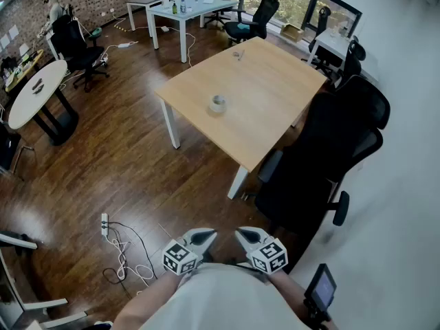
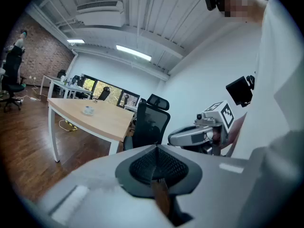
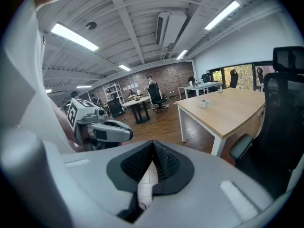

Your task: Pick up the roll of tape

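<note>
A small roll of tape lies flat near the left edge of the light wooden table, far ahead of me. It also shows tiny in the left gripper view as the tape roll and in the right gripper view as the tape roll. Both grippers are held close to my body at the bottom of the head view. The left gripper and the right gripper are shut with nothing in them, their tips pointing toward each other. The black pads and pads meet.
A black office chair stands at the table's near right corner. A power strip with white cables lies on the wooden floor at the left. More desks, chairs and a round table stand farther back.
</note>
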The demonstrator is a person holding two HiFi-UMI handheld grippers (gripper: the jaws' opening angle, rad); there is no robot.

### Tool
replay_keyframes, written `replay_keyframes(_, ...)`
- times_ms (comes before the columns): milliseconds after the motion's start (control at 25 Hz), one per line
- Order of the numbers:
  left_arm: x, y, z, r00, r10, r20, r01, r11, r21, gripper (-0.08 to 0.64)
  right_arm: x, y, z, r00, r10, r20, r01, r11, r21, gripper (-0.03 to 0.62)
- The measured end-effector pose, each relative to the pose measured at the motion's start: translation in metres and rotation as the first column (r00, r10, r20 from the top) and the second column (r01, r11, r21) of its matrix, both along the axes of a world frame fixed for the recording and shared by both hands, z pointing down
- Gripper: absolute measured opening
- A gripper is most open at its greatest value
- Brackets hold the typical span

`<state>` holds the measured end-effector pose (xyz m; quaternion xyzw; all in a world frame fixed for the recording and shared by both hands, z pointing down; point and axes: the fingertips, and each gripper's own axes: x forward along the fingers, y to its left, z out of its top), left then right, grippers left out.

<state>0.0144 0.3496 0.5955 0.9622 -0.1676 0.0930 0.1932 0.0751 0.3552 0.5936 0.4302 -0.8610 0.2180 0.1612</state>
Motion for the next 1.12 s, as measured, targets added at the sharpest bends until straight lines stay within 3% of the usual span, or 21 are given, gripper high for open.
replay_keyframes(440, -0.059, -0.007, 0.019, 0.998, -0.059, 0.011, 0.059, 0.996, -0.073, 0.005, -0.040, -0.013, 0.007, 1.000, -0.016, -0.015, 0.015, 0.999, -0.033, 0.008)
replay_keyframes(760, -0.053, -0.043, 0.028, 0.997, -0.064, 0.031, 0.066, 0.995, -0.080, 0.005, -0.026, -0.059, 0.004, 1.000, 0.024, -0.014, -0.023, 0.998, 0.061, 0.008)
replay_keyframes(1120, -0.038, -0.142, 0.012, 0.990, -0.121, 0.069, 0.124, 0.991, -0.043, 0.005, -0.015, -0.163, 0.002, 0.998, -0.060, 0.019, 0.059, 0.996, 0.068, 0.008)
